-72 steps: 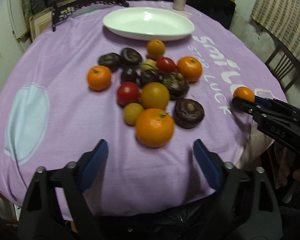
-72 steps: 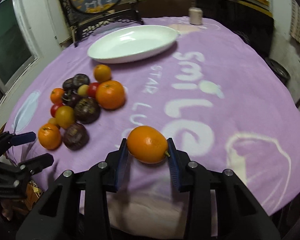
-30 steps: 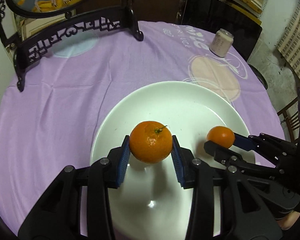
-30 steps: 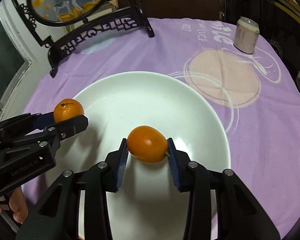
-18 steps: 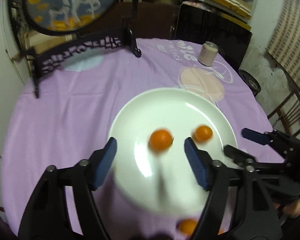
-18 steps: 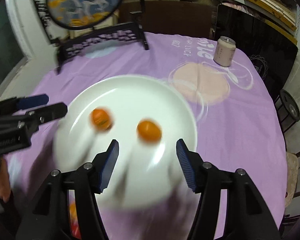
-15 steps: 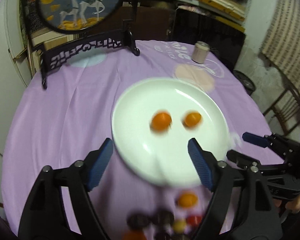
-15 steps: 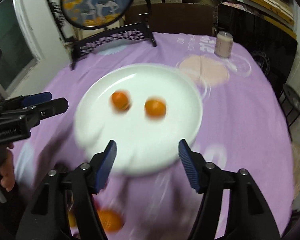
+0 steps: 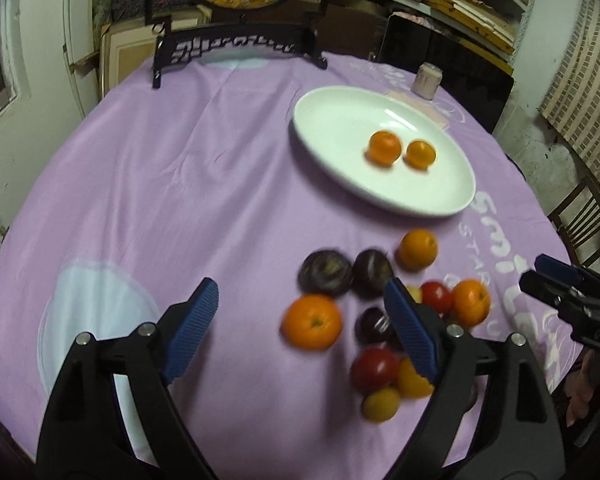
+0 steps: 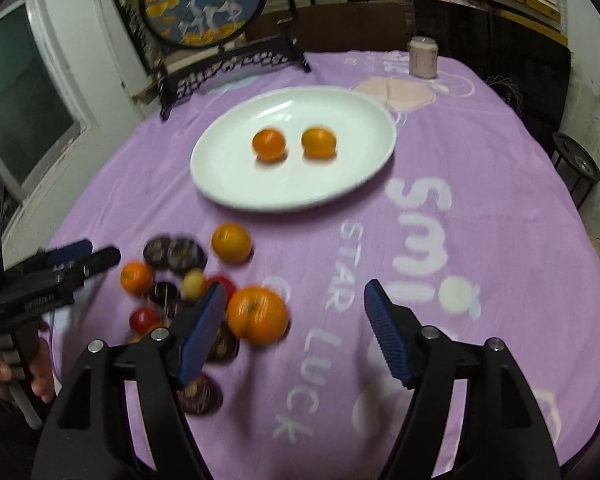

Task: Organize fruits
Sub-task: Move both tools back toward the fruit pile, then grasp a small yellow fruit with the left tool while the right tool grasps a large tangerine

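**Two oranges plated, the heap still waiting**

Purple tablecloth [image 10: 480,168] covers a round table in a cluttered room, with a painted round screen [image 10: 204,4] on its black stand at the far edge and a can [image 10: 422,58] near the far right edge. Left of centre toward the near edge, the loose heap gathers oranges, dark purple fruits, red ones and small yellow ones, probably dumped together for sorting by kind. Its big orange [image 10: 257,314] lies nearest the right claw. Farther in, the white plate [image 10: 220,176] carries two oranges [image 10: 269,144] side by side, apart from the heap, so like seems to go with like. The left gripper [image 9: 302,328] hangs spread wide and empty above the heap's left side. The right gripper [image 10: 296,330] is likewise wide apart, holding nothing, its left pad just beside the big orange.
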